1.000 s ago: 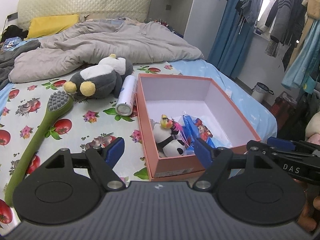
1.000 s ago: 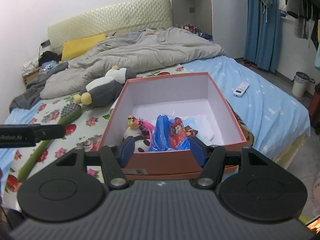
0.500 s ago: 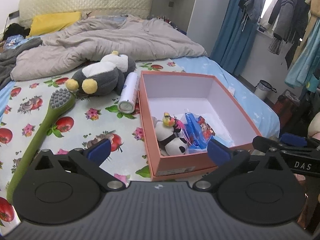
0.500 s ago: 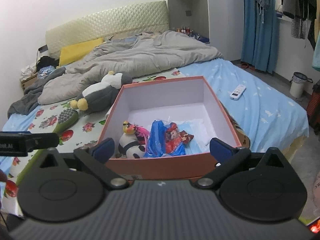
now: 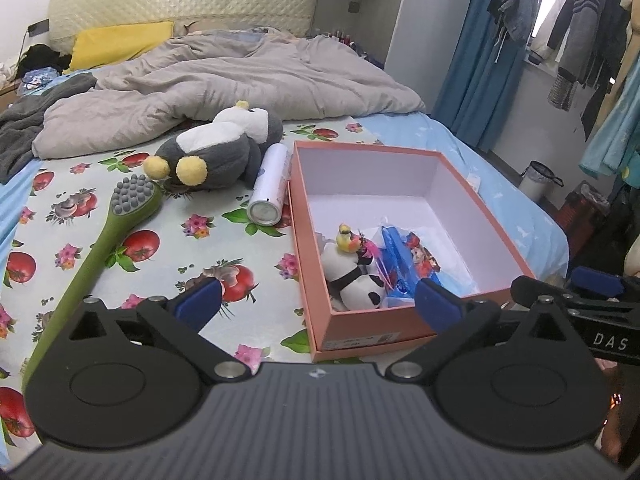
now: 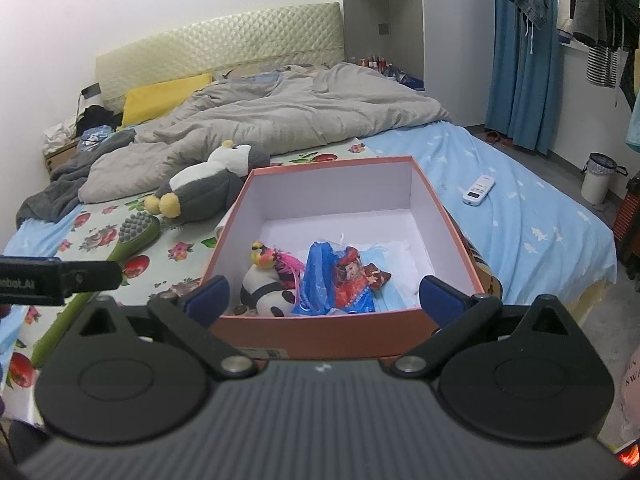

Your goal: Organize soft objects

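Observation:
An open orange box (image 5: pixel 362 330) (image 6: pixel 328 330) sits on the bed near its front edge. Inside lie a panda plush (image 5: pixel 352 284) (image 6: pixel 262 292), a small yellow bird toy (image 5: pixel 346 240) (image 6: pixel 262 256) and a blue and red bag (image 5: pixel 400 264) (image 6: pixel 344 276). A grey and white penguin plush (image 5: pixel 218 156) (image 6: pixel 204 188) lies on the flowered sheet, left of the box. My left gripper (image 5: pixel 318 304) hovers open at the box's near left corner. My right gripper (image 6: pixel 324 298) is open over the near wall. Neither holds anything.
A green long-handled brush (image 5: pixel 104 236) (image 6: pixel 132 236) and a white can (image 5: pixel 270 188) lie left of the box. A grey duvet (image 5: pixel 224 84) is heaped behind. A white remote (image 6: pixel 479 189) rests on the blue sheet. A bin (image 6: pixel 598 178) stands on the floor.
Both grippers' jaws spread from partly closed to fully wide. Neither hand shifted noticeably and the objects stayed where they were.

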Demonstrator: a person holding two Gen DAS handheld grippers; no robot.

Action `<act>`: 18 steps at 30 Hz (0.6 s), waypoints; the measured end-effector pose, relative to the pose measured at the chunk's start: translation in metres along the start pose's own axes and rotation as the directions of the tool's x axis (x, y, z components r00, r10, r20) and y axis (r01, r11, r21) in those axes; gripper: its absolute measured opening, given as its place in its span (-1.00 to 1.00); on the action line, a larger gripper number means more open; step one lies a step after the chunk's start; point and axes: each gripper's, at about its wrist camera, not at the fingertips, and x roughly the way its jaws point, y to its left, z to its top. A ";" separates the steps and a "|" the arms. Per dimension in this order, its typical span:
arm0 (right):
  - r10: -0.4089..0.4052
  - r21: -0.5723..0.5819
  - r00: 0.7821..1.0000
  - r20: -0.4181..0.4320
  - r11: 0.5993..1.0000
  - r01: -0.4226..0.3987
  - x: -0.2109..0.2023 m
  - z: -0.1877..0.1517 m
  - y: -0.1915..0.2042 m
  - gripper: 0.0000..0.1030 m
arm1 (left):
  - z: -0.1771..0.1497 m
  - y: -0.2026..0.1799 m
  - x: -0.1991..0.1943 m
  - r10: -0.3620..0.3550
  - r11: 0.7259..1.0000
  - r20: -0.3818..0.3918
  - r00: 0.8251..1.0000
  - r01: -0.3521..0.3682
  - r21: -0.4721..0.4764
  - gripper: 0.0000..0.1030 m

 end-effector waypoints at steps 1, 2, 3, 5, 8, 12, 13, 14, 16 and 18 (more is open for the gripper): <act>-0.001 0.000 1.000 0.001 1.000 0.001 0.000 0.000 0.000 1.00 | 0.001 0.000 0.000 -0.002 1.000 0.002 1.000 0.002 -0.002 1.00; -0.001 0.001 1.000 0.001 1.000 0.001 0.000 0.000 0.000 1.00 | 0.001 -0.001 -0.001 -0.004 1.000 0.005 1.000 0.004 -0.002 1.00; -0.002 0.002 1.000 0.000 1.000 0.002 0.000 0.000 0.000 1.00 | 0.001 -0.002 -0.001 -0.005 1.000 0.006 1.000 0.005 0.000 1.00; -0.004 0.005 1.000 0.002 1.000 0.004 0.000 0.001 0.000 1.00 | 0.001 -0.004 -0.002 -0.006 1.000 0.006 1.000 0.006 0.003 1.00; -0.008 0.010 1.000 0.002 1.000 0.008 0.000 0.000 -0.002 1.00 | 0.001 -0.006 -0.003 -0.006 1.000 0.003 1.000 0.006 0.007 1.00; -0.007 0.010 1.000 0.000 1.000 0.007 0.000 0.001 -0.002 1.00 | 0.000 -0.007 -0.003 -0.009 1.000 0.000 1.000 0.009 0.010 1.00; -0.007 0.011 1.000 0.001 1.000 0.007 0.000 0.001 -0.002 1.00 | 0.000 -0.007 -0.003 -0.010 1.000 -0.001 1.000 0.010 0.012 1.00; -0.007 0.010 1.000 0.001 1.000 0.007 0.000 0.001 -0.002 1.00 | 0.000 -0.007 -0.003 -0.010 1.000 -0.001 1.000 0.010 0.012 1.00; -0.006 0.010 1.000 0.000 1.000 0.006 0.000 0.000 -0.001 1.00 | 0.000 -0.007 -0.003 -0.011 1.000 -0.001 1.000 0.011 0.012 1.00; -0.007 0.010 1.000 0.000 1.000 0.007 -0.001 -0.001 -0.001 1.00 | 0.000 -0.006 -0.003 -0.009 1.000 0.003 1.000 0.009 0.007 1.00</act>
